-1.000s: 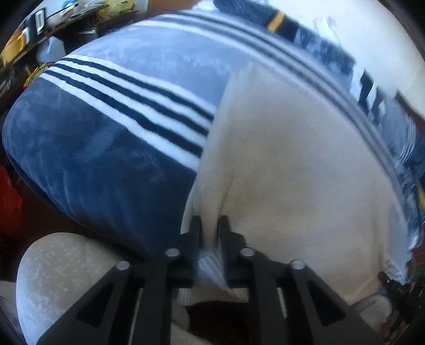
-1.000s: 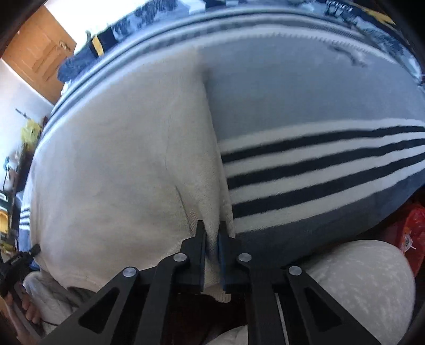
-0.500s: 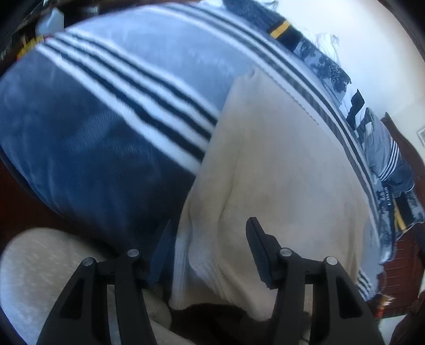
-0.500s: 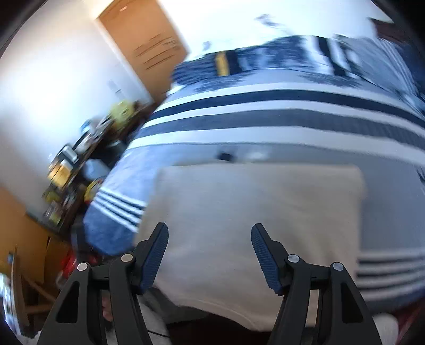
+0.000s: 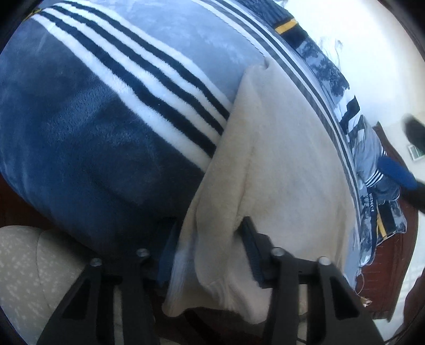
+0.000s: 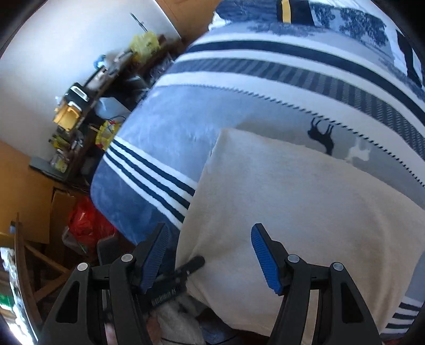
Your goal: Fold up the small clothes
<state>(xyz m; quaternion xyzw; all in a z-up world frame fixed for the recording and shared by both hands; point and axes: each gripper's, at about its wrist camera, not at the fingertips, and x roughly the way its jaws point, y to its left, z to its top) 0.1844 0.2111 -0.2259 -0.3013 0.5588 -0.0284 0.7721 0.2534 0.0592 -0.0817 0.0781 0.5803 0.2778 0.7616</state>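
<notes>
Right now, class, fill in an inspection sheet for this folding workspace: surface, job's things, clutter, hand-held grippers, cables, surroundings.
Surface: striped blue blanket covering a bed.
Job's things: cream garment lying flat near the blanket's edge.
Clutter: red bag on the floor; crowded shelf by the wall.
Grippers: left hand-held gripper closing, a cream fold between its jaws; right hand-held gripper open above the garment, holding nothing.
Cables: nothing seen.
Surroundings: white wall, wooden door.
</notes>
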